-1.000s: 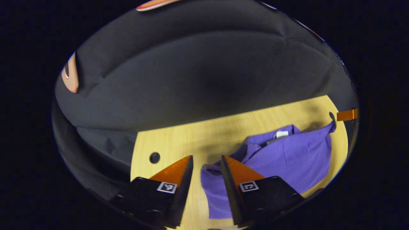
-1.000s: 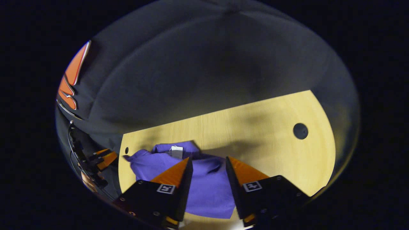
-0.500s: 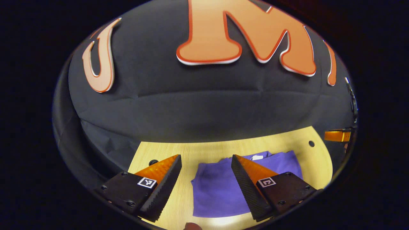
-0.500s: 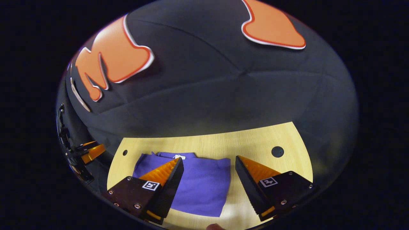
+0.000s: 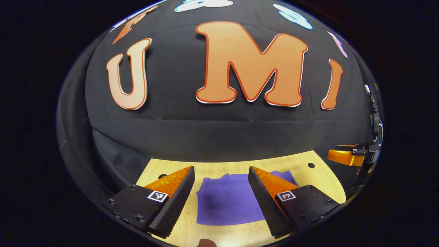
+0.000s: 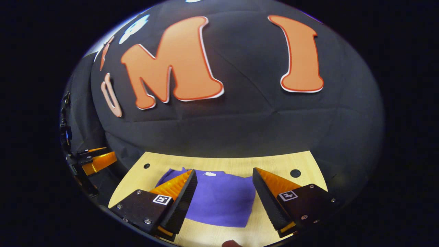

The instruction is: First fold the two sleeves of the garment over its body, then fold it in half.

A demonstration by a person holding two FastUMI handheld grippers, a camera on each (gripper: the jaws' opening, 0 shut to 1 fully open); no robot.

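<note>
While the folded purple garment (image 5: 228, 199) is lying flat on the bench (image 5: 212, 168), the left claw (image 5: 221, 187) and right claw (image 6: 224, 188) are hovering above it, both spread wide and gripping nothing.

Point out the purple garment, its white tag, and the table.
purple garment (image 5: 226, 200), left gripper view, middle of folded cloth.
white tag (image 6: 210, 174), right gripper view, at the collar.
table (image 6: 274, 164), right gripper view, bare wood behind.

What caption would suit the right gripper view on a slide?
Right gripper held open above a folded purple garment lying on the light wooden table.
</note>
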